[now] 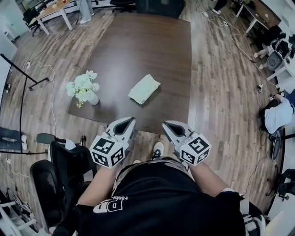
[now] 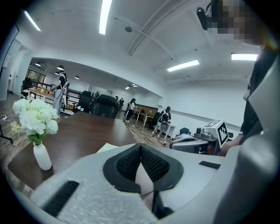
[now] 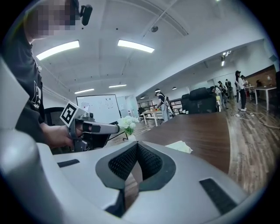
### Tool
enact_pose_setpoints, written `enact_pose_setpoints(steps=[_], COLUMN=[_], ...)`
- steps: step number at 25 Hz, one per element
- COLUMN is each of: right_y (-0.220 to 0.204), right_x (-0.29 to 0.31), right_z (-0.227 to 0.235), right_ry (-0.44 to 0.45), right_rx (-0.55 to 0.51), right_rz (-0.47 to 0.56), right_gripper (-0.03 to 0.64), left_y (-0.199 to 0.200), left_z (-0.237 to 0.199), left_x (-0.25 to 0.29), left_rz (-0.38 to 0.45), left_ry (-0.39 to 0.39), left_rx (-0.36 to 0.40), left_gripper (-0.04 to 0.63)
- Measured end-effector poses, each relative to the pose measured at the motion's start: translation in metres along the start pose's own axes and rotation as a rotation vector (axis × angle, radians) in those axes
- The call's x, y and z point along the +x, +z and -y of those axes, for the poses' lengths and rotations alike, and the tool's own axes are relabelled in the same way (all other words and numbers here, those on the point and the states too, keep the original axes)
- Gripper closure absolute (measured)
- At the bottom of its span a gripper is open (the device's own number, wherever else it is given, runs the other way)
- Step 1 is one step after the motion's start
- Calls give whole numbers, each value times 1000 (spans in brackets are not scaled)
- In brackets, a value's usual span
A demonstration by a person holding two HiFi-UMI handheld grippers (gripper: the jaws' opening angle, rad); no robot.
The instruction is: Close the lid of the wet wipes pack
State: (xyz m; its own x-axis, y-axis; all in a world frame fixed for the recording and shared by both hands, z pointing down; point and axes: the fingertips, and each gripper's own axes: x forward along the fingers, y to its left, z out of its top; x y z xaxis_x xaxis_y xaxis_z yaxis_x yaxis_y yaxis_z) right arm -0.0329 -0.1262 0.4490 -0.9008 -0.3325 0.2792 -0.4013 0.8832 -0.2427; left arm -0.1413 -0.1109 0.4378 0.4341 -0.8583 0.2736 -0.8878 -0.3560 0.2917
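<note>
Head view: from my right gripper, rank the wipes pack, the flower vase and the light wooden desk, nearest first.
1. Wipes pack, on the dark table, just ahead and left of the right gripper.
2. Flower vase, near that table's left corner.
3. Light wooden desk, far across the room, top left.

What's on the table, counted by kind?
wipes pack: 1
vase of flowers: 1
Total: 2
</note>
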Motion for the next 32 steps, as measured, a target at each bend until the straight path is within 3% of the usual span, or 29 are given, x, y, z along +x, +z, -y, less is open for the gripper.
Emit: enact_pose_setpoints(steps=[13,20,32], right_y=[-24,-53,-49], right_x=[3,7,19], right_z=[-83,-105,-133], right_ry=[9,16,47], right_rx=[2,32,-4], right_rz=[-25,-60,-63], right_gripper=[612,612,612], left_y=[-35,-53,-57], left_z=[7,4,-2], left_x=[-91,-118,-148], left_rz=[4,1,9], left_ry=[40,56,78], left_rx=[1,4,13], left_gripper=[577,577,577])
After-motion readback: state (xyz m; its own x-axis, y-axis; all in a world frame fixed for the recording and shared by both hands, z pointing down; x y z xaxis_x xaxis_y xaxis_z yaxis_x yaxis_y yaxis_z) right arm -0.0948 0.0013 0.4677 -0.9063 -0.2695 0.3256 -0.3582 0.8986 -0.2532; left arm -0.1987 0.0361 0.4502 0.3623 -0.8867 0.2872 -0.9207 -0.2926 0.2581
